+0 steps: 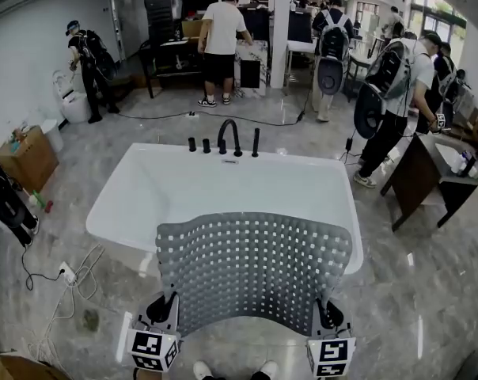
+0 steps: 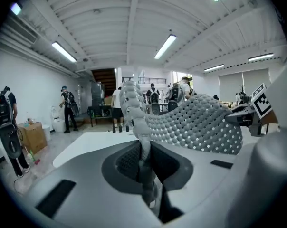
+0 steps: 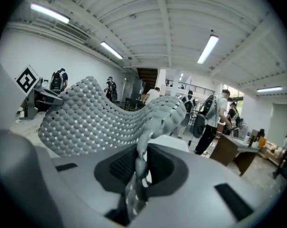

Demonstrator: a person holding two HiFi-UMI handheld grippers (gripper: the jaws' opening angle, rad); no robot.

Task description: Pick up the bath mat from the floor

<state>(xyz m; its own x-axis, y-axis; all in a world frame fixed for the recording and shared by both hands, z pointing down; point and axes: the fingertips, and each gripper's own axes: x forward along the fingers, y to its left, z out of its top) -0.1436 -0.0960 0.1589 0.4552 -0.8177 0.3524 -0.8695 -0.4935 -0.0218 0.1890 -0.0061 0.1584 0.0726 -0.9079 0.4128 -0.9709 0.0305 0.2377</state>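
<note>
Two handheld grippers hold a grey perforated bath mat (image 1: 255,267) up off the floor, on the near side of a white bathtub (image 1: 136,192)
The left gripper (image 1: 163,305) pinches the mat's near left corner and the right gripper (image 1: 328,313) its near right corner, each with its jaws almost closed, clamped on the thin edge; the mat spreads away from the person, arching between them

Head view: bath mat (image 1: 253,269) hides middle of bathtub's (image 1: 144,188) near rim. Jaws of left gripper (image 1: 161,309) and right gripper (image 1: 328,313) partly covered by mat's 2 lower corners. Shoes (image 1: 231,369) cut off at bottom edge. Items on right tabletop (image 1: 453,182) too small to identify.
</note>
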